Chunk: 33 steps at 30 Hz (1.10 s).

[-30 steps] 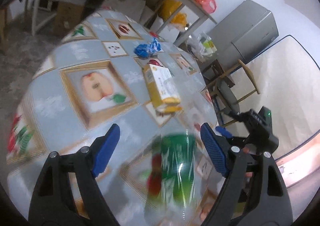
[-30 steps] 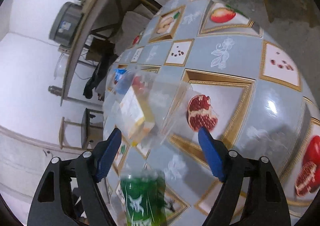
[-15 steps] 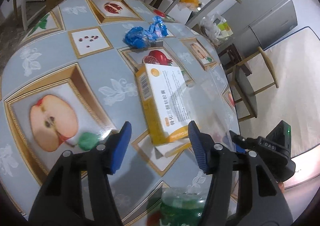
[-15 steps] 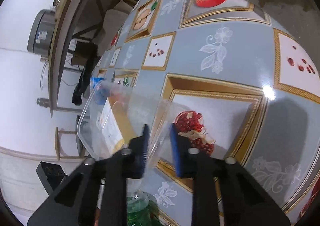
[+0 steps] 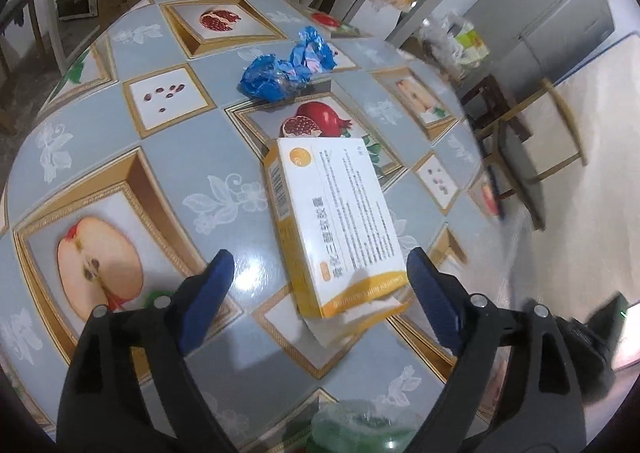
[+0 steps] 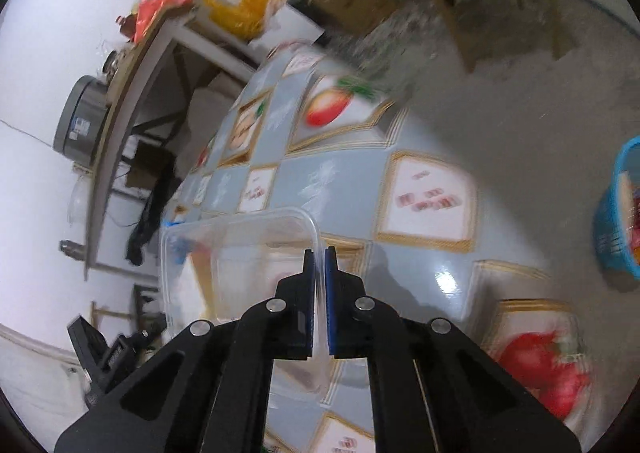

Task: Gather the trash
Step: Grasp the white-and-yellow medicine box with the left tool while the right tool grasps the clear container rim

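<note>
The L gripper is held over the surface, w/ its blue fingers wide apart & opening more. The near end of a white & yellow box lies between them, but it is not touched. A crumpled blue wrapper is seen farther back on the surface, well apart from the box. A green bottle is seen at the bottom edge.

The R gripper is squeezed tight on the rim of a clear plastic tub, held above the surface. A blue basket w/ stuff inside is seen on the floor at the R edge.
</note>
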Each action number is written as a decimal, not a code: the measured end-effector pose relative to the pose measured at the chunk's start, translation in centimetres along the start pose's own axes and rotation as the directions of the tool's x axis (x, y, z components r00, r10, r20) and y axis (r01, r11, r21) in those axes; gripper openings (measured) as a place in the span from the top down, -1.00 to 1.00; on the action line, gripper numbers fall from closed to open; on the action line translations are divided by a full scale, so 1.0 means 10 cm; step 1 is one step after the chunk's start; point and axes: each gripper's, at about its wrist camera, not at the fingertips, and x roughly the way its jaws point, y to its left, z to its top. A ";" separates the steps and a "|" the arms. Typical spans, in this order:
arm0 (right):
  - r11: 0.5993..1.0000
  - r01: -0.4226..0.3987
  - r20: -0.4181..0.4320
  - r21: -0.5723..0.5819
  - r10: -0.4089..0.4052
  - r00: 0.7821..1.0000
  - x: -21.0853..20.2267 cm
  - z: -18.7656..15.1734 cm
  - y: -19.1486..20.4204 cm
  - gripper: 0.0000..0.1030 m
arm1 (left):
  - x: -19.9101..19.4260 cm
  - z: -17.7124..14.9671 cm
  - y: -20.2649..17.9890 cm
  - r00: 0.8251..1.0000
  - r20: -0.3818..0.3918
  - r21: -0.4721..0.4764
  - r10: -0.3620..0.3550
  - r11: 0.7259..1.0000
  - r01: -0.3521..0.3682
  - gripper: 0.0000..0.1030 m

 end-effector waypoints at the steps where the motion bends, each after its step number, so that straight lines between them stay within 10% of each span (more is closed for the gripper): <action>1: 1.000 0.018 0.006 -0.009 -0.018 1.000 -0.07 0.00 -0.04 0.89 | 0.06 0.04 -0.04 0.999 -0.013 0.012 0.029 1.000 -0.029 -0.64; 13: 0.991 0.073 -0.019 -0.111 -0.075 0.997 -0.33 -0.15 -0.26 0.52 | 0.46 0.33 -0.37 0.970 -0.088 0.051 0.228 0.973 -0.224 -0.76; 28: 0.981 0.084 -0.014 -0.172 -0.087 0.996 -0.35 -0.19 -0.20 0.23 | 0.69 0.43 -0.39 0.957 -0.157 0.072 0.245 0.969 -0.237 -0.77; 33: 0.981 0.105 -0.006 -0.165 -0.108 0.994 -0.32 -0.18 -0.21 0.23 | 0.63 0.42 -0.34 0.959 -0.156 0.070 0.235 0.972 -0.226 -0.48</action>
